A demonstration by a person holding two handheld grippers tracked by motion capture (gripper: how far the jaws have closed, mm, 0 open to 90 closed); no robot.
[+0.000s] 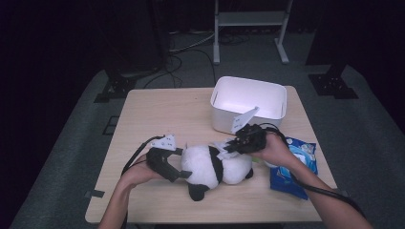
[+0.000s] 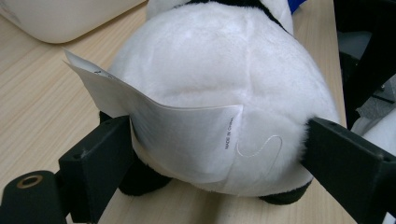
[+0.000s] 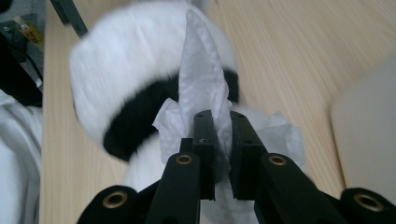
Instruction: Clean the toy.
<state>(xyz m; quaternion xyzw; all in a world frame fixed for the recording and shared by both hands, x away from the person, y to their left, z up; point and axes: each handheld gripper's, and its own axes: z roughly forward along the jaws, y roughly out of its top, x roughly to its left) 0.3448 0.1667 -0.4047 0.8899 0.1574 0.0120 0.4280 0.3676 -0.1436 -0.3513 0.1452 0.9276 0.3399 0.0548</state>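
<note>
Item: plush panda, soft pile fabric, white with a black band round the body and black limbs. It lies on its side at lower centre of the high view, on the pale wood-grain worktop; its long axis runs left to right across the frame, the rounded rump toward the left, the other end toward the right, one black paw pointing to the lower edge. In the left gripper view the rump is a smooth white dome with a faint seam, a loose white thread, and a flat white care label, printed "MADE IN CHINA", curling off to the left.

Left tongs: black, angular, jaws set either side of the rump and pressing into the plush, clenched on the panda.

Right tongs: jaws near together, pinching a crumpled white tissue, thin and dimpled, which rises in a point over the panda's black band in the right gripper view.

Beyond, upper right of the panda: white plastic bin, rectangular with rounded corners, standing open. Lower right edge of the worktop: blue glossy packet, lying flat, partly under the person's right forearm. Grey carpeted floor surrounds the worktop.
</note>
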